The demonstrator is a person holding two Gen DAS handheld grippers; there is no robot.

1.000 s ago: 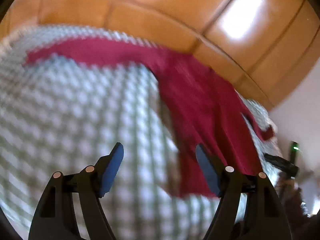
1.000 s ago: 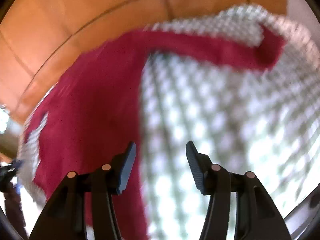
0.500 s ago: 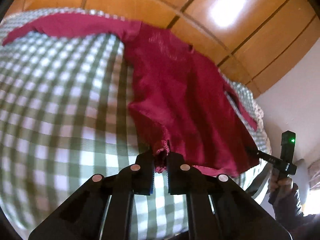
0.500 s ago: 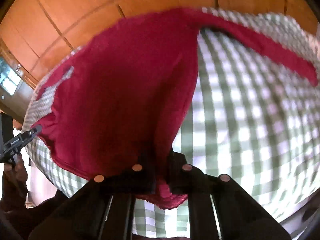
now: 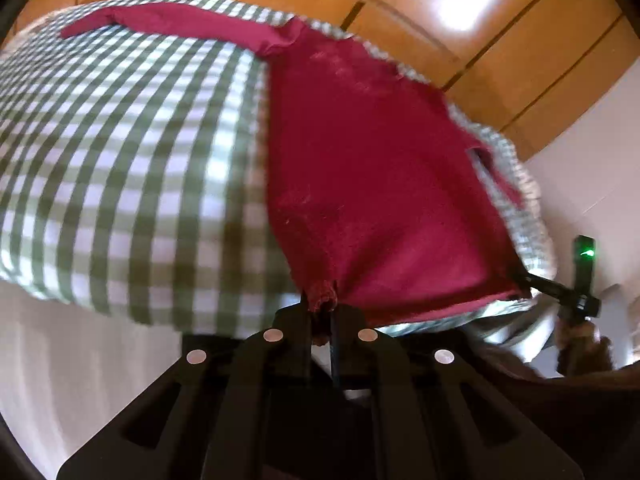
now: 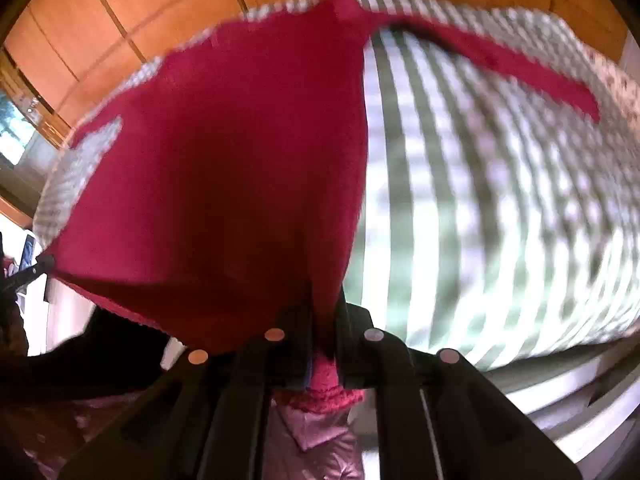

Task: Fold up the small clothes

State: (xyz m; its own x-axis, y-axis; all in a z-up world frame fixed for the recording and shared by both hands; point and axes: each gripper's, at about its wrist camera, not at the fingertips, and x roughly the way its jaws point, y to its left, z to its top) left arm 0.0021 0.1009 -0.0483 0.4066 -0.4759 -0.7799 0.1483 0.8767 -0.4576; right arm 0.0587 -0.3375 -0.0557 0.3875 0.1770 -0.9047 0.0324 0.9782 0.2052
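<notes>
A dark red long-sleeved top [image 5: 372,168] lies spread on a green-and-white checked cloth [image 5: 132,168], one sleeve stretched out to the far left. My left gripper [image 5: 324,312] is shut on one bottom hem corner of the top. In the right wrist view the same top [image 6: 224,168] fills the left half, its other sleeve running to the far right over the checked cloth [image 6: 500,208]. My right gripper [image 6: 322,320] is shut on the other hem corner. The hem between the two grippers is lifted and pulled past the table's near edge.
Orange wooden panels [image 5: 500,40] stand behind the table. The other gripper with a green light [image 5: 582,276] shows at the right of the left wrist view. A window [image 6: 16,132] is at the far left of the right wrist view.
Both grippers were open above the top a second ago. They shut on the hem corners, then pulled the hem back toward the near table edge and lifted it.
</notes>
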